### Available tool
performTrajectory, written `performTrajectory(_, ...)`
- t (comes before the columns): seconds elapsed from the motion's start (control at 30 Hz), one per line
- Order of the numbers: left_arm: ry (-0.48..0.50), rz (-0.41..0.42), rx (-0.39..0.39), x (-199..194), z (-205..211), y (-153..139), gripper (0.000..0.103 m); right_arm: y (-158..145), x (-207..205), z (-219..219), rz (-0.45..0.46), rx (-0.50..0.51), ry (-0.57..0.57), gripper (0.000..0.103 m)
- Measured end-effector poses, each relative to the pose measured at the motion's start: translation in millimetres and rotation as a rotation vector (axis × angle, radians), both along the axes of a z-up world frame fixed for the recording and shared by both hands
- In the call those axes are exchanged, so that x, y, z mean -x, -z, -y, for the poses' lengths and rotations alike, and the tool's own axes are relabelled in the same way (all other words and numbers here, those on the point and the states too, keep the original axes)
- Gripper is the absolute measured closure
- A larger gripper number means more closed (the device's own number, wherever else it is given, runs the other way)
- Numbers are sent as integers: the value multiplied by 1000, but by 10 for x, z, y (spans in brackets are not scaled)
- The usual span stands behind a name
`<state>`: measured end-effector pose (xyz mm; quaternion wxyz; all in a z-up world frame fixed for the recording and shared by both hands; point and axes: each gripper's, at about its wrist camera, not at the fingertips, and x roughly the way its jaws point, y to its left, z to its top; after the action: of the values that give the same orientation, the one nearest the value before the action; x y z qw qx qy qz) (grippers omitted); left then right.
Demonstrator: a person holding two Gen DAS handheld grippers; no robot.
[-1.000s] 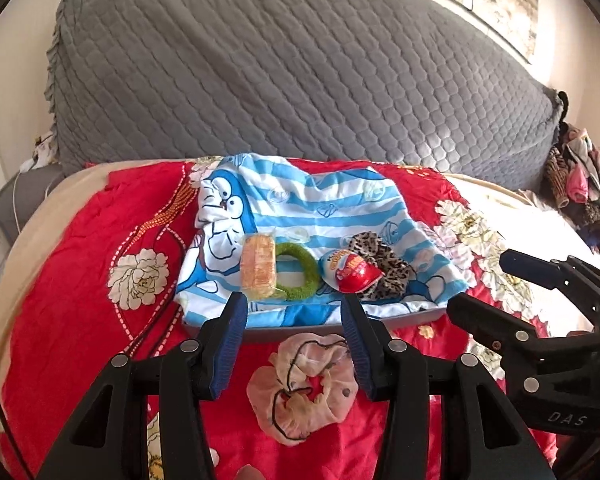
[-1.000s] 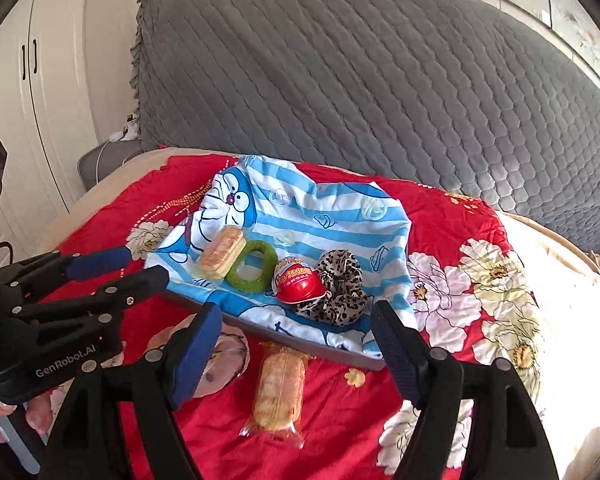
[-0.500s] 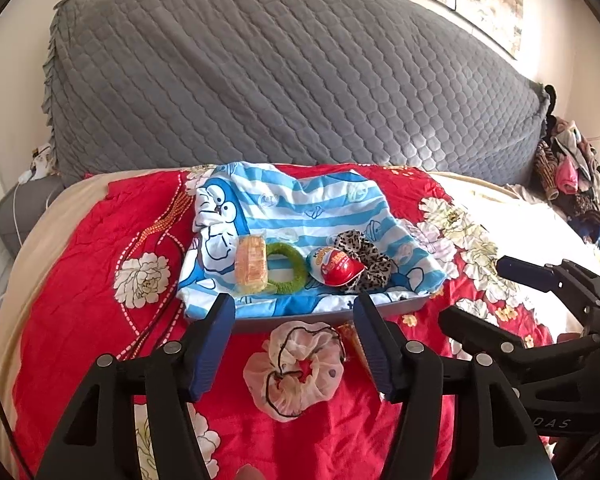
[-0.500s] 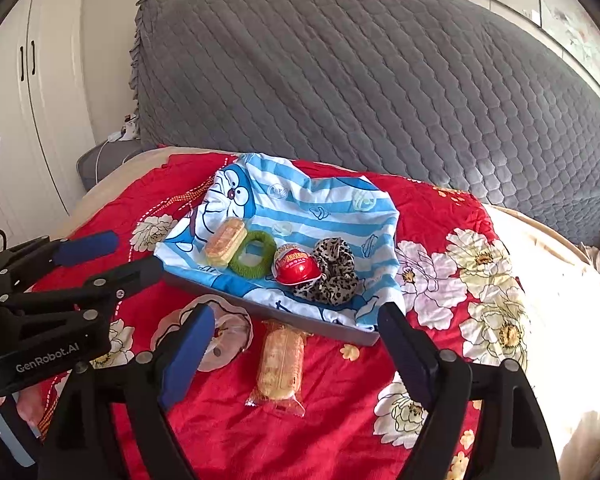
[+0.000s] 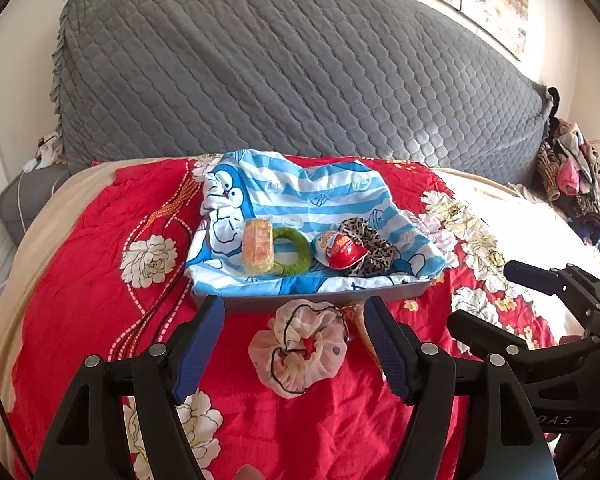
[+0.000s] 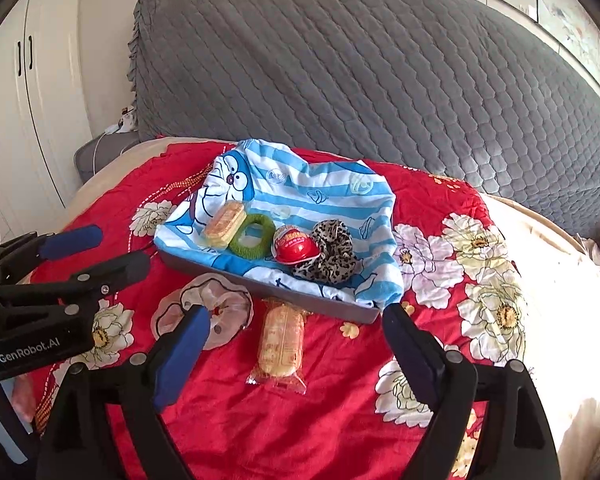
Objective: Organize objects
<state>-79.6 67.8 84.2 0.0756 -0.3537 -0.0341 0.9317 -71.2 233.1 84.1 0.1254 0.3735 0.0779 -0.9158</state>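
A dark tray (image 5: 404, 291) (image 6: 324, 303) lined with a blue striped cartoon cloth (image 5: 316, 196) (image 6: 312, 192) sits on the red bedspread. In it lie a wrapped biscuit pack (image 5: 257, 245) (image 6: 225, 225), a green ring (image 5: 293, 251) (image 6: 252, 237), a red egg toy (image 5: 340, 249) (image 6: 295, 245) and a leopard scrunchie (image 5: 372, 249) (image 6: 332, 256). In front of the tray lie a pink scrunchie (image 5: 300, 352) (image 6: 216, 304) and a second wrapped biscuit pack (image 6: 281, 343). My left gripper (image 5: 296, 344) is open, just before the pink scrunchie. My right gripper (image 6: 296, 352) is open, around the loose biscuit pack from above.
A grey quilted headboard (image 5: 300, 80) rises behind the bed. White wardrobe doors (image 6: 16, 92) stand at the left. A pile of clothes (image 5: 572, 176) lies at the far right. The red floral bedspread (image 5: 80, 280) covers the bed.
Both grippers have drawn back and risen, so the tray and loose items look smaller and farther. Both stay open. No object has moved.
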Motion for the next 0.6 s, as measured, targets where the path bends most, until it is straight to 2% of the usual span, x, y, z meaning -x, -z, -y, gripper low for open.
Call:
performTrajectory(0.37, 12, 31, -6, -167, -8, 129, 28, 79, -177, 22, 11, -10, -14, 14)
performTrajectory(0.6, 11, 25, -3, -283, 0, 107, 28, -5, -310, 51, -18, -4, -25, 13)
